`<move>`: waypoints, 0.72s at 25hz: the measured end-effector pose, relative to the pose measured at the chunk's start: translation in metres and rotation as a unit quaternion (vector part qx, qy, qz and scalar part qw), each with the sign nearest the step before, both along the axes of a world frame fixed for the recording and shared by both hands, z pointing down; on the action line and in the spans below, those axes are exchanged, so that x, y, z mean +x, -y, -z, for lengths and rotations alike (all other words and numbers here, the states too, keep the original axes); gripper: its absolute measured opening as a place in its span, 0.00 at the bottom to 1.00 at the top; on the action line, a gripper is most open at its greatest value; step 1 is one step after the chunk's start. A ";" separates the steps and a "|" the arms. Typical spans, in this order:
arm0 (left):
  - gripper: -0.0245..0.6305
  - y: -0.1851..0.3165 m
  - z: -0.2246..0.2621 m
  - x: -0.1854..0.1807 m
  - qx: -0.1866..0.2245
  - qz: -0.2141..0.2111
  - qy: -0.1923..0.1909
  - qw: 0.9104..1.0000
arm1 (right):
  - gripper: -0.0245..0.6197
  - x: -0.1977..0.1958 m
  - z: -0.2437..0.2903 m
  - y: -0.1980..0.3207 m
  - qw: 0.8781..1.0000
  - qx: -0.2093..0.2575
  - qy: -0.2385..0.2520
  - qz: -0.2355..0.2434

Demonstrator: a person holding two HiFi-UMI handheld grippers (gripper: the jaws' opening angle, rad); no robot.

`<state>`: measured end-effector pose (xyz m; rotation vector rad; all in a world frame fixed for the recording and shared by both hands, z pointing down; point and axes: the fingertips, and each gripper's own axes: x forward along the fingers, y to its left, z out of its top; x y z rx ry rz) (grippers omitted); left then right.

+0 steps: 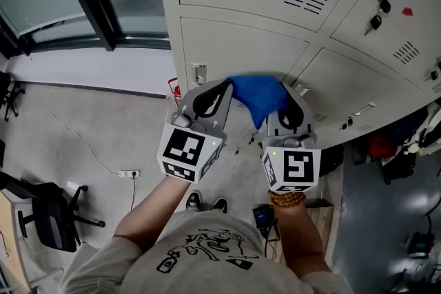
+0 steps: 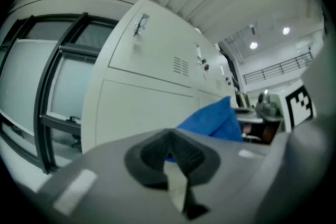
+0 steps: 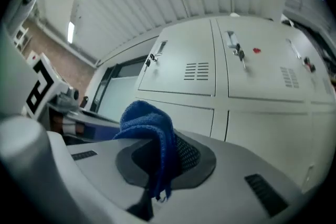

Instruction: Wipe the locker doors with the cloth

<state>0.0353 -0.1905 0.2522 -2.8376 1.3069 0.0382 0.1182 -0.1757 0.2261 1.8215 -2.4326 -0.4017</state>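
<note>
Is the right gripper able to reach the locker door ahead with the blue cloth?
Probably yes: the right gripper grips the blue cloth, and nothing stands between it and the locker door.

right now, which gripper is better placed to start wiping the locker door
Right. The right gripper clamps a thick fold of the cloth, facing the locker doors. The left gripper seems to pinch only a corner.
</note>
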 end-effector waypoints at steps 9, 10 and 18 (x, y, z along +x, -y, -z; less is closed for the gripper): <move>0.04 -0.017 -0.033 -0.008 -0.037 0.013 0.003 0.999 | 0.08 -0.018 -0.035 -0.042 0.989 -0.075 0.127 0.028; 0.04 -0.017 -0.032 -0.009 -0.035 0.014 0.003 0.999 | 0.08 -0.019 -0.036 -0.042 0.989 -0.076 0.125 0.030; 0.04 -0.020 -0.030 -0.008 -0.031 0.008 0.001 0.999 | 0.08 -0.025 -0.030 -0.045 0.992 -0.066 0.107 0.032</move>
